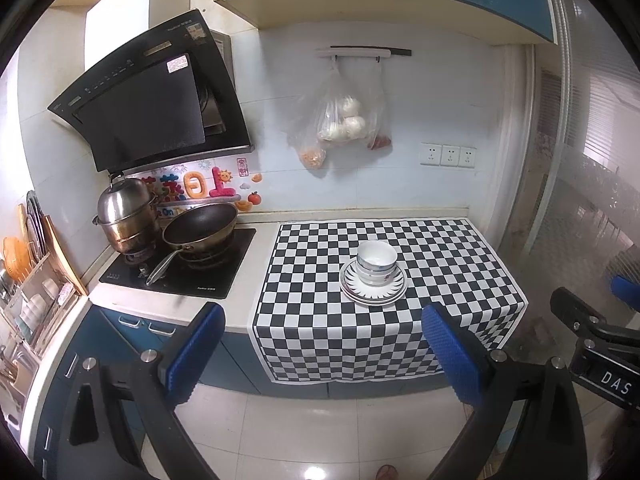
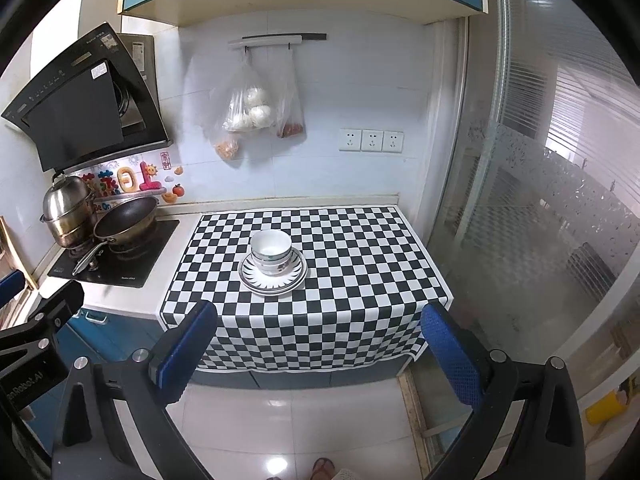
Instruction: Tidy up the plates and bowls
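White bowls (image 1: 377, 262) (image 2: 271, 250) sit nested on a stack of white plates (image 1: 354, 286) (image 2: 250, 276) with a dark rayed rim, in the middle of the checkered cloth (image 1: 440, 264) (image 2: 360, 264) on the counter. My left gripper (image 1: 322, 328) hangs open in front of the counter edge, well short of the stack, nothing between its blue pads. My right gripper (image 2: 320, 328) is likewise open and empty, held back over the floor. Its black body (image 1: 592, 332) shows at the right edge of the left wrist view, and the left gripper's body (image 2: 40, 332) at the left edge of the right wrist view.
A stove (image 1: 180, 268) with a steel steamer pot (image 1: 124, 216) and a dark pan (image 1: 200, 226) lies left of the cloth under a black hood (image 1: 152, 104). A dish rack (image 1: 36, 292) stands far left. Plastic bags (image 1: 340, 120) hang on the wall. A glass door (image 2: 540, 200) bounds the right.
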